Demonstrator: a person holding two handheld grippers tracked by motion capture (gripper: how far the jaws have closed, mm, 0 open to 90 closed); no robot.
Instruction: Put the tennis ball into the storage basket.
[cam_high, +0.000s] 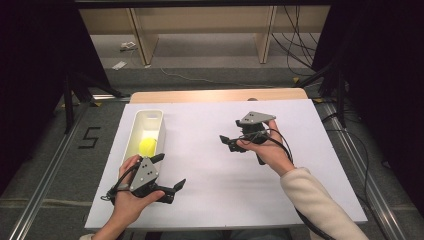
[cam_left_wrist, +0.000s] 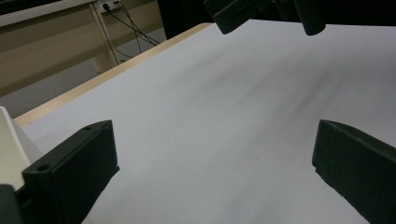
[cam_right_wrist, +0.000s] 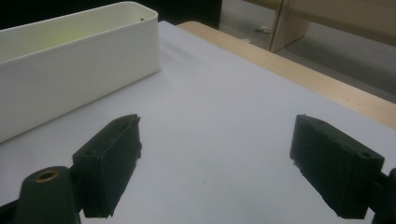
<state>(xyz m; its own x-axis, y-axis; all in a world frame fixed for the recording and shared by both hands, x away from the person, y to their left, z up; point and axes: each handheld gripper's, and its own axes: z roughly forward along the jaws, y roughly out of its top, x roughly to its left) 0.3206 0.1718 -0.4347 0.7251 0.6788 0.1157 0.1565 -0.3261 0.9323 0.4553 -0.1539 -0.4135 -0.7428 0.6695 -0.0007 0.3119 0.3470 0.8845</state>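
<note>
Yellow ball (cam_high: 147, 146) sits in long white plastic bin (cam_high: 159, 118) nr worktop's left edge, both grippers' jaws wide & empty; risk: left gripper (cam_high: 169, 176) bumps bin w/ careless reach.

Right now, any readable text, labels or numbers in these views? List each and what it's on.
"5": a dark digit marked on the grey floor left of the table, seen in the high view.
No other text reads: the white bin, the yellow ball in it, the left gripper and the right gripper show no legible label or brand.
</note>
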